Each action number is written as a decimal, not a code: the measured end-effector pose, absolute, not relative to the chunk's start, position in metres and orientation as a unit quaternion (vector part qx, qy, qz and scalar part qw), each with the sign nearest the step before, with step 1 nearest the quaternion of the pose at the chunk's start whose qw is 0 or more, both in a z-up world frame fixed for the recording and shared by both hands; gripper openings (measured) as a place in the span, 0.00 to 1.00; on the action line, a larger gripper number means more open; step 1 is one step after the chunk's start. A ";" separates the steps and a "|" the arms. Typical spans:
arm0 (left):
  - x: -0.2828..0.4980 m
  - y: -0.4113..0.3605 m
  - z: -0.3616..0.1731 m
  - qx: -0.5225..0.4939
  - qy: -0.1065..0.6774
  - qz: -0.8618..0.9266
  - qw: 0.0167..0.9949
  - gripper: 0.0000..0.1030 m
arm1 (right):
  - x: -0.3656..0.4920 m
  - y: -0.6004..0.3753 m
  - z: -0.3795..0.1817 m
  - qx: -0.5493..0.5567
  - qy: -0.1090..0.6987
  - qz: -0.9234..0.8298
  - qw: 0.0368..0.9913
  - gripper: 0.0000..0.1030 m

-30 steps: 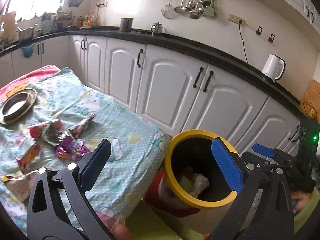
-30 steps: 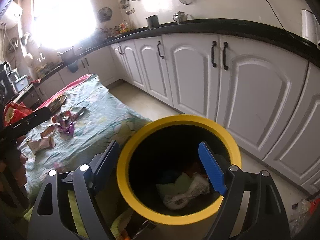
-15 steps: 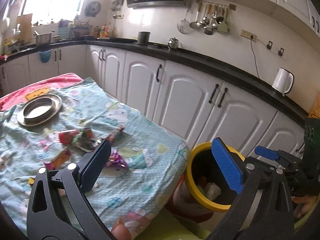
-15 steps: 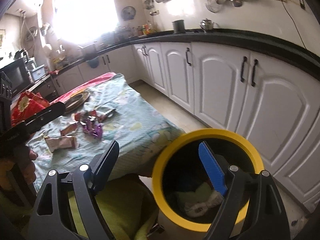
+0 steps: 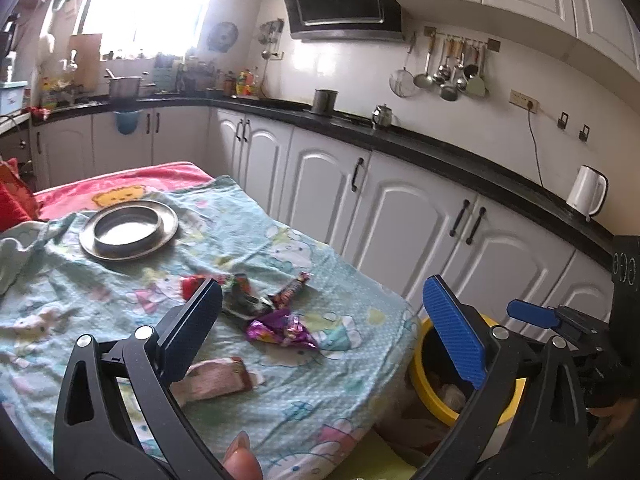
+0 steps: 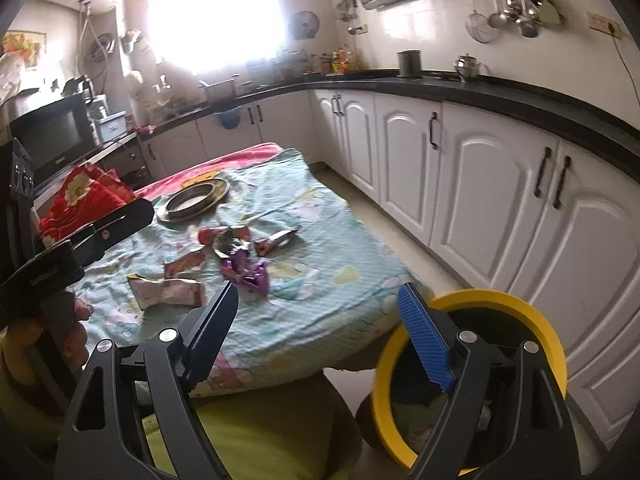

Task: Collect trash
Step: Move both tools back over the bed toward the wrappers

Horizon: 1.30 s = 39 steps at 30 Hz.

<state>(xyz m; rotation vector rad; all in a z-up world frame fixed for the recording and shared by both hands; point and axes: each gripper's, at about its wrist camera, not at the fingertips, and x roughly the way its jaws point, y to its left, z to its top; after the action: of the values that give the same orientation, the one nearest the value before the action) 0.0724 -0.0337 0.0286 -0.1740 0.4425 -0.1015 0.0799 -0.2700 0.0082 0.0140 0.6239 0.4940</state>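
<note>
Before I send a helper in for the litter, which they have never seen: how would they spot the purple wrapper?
Find the table under the light blue cartoon cloth, with a round metal plate at its far end. The wrappers lie mid-table, and the purple wrapper sits on the side nearer the yellow-rimmed bin. It alone is shiny crinkled purple foil; its neighbours are red, silver or pale.

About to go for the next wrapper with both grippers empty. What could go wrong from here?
1. The wrappers lie bunched: closing on the purple wrapper may drag the silver one behind it along.
2. The cloth is loose and wrinkled, so low fingers could pinch it and tug the metal plate.
3. The yellow-rimmed bin sits below the table edge; a light wrapper released early could miss it.
</note>
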 end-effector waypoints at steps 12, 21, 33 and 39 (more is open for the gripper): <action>0.064 0.012 0.029 -0.105 0.208 -0.008 0.973 0.89 | 0.083 -0.217 0.014 -0.032 0.298 0.289 0.909 0.77; 0.064 0.054 0.014 -0.127 0.225 0.025 0.966 0.90 | 0.096 -0.179 0.002 -0.071 0.311 0.319 0.892 0.77; 0.074 0.085 -0.030 -0.150 0.296 0.020 0.943 0.89 | 0.135 -0.142 -0.032 -0.122 0.345 0.333 0.869 0.70; 0.082 0.094 -0.060 -0.171 0.337 0.000 0.926 0.89 | 0.159 -0.120 -0.054 -0.144 0.370 0.339 0.853 0.65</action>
<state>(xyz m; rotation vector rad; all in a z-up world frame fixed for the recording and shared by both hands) 0.0818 0.0943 -0.0595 -0.3499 0.6913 0.0006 0.1589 -0.1205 -0.0538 -0.3029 0.7782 0.7123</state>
